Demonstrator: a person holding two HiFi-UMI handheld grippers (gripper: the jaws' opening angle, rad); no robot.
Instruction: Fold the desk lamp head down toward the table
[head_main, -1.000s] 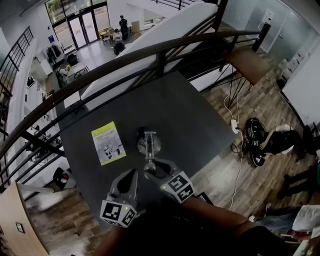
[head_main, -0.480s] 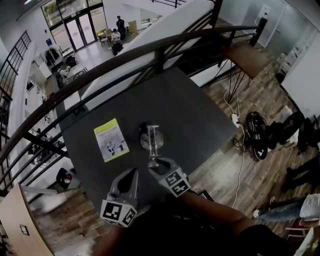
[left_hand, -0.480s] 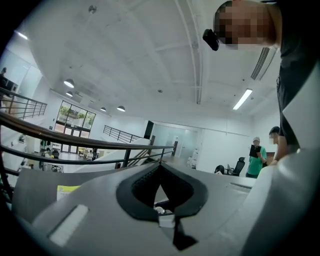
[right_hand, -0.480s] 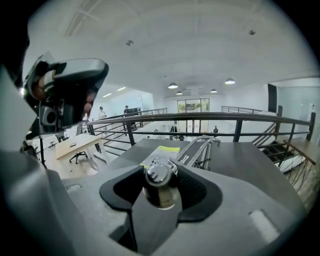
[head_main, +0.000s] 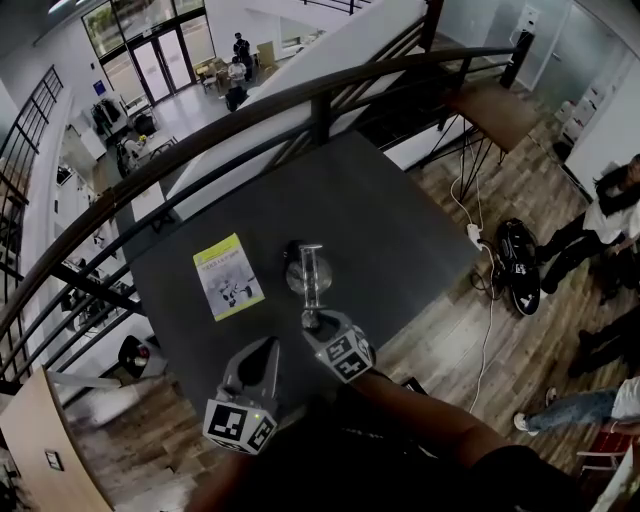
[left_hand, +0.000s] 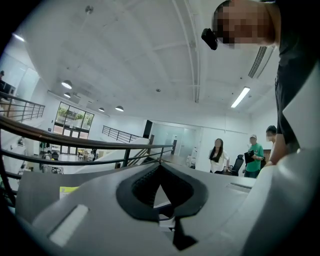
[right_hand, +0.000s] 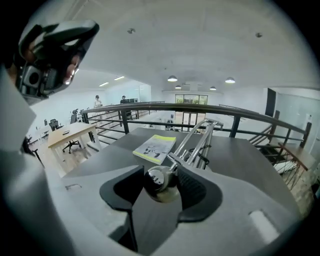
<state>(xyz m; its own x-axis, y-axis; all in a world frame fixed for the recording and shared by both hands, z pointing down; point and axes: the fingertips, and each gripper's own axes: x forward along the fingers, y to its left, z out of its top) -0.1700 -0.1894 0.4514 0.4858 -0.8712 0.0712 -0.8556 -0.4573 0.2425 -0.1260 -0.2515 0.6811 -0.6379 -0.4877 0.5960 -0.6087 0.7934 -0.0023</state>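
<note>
The desk lamp stands on the dark table (head_main: 390, 215), its round base (head_main: 299, 281) beside a yellow-green booklet (head_main: 228, 276). Its chrome twin-rod arm (head_main: 311, 275) (right_hand: 195, 140) runs from the base toward me and ends in a shiny rounded lamp head (right_hand: 160, 183). My right gripper (head_main: 312, 322) (right_hand: 161, 181) is shut on that head, a dark pad pressing each side, pointing down at a slant. My left gripper (head_main: 262, 352) (left_hand: 160, 165) hovers level at the table's near edge, to the left of the right one. Its jaws are shut with nothing in them.
A dark metal railing (head_main: 320, 100) curves past the table's far side, with a stairway beyond. On the wood floor at right lie a power strip with cables (head_main: 473, 232) and a black bag (head_main: 520, 268); a person (head_main: 615, 215) stands there.
My right gripper has sunk with the lamp head in its jaws, and the lamp arm leans lower toward the table. The left gripper has hardly shifted.
</note>
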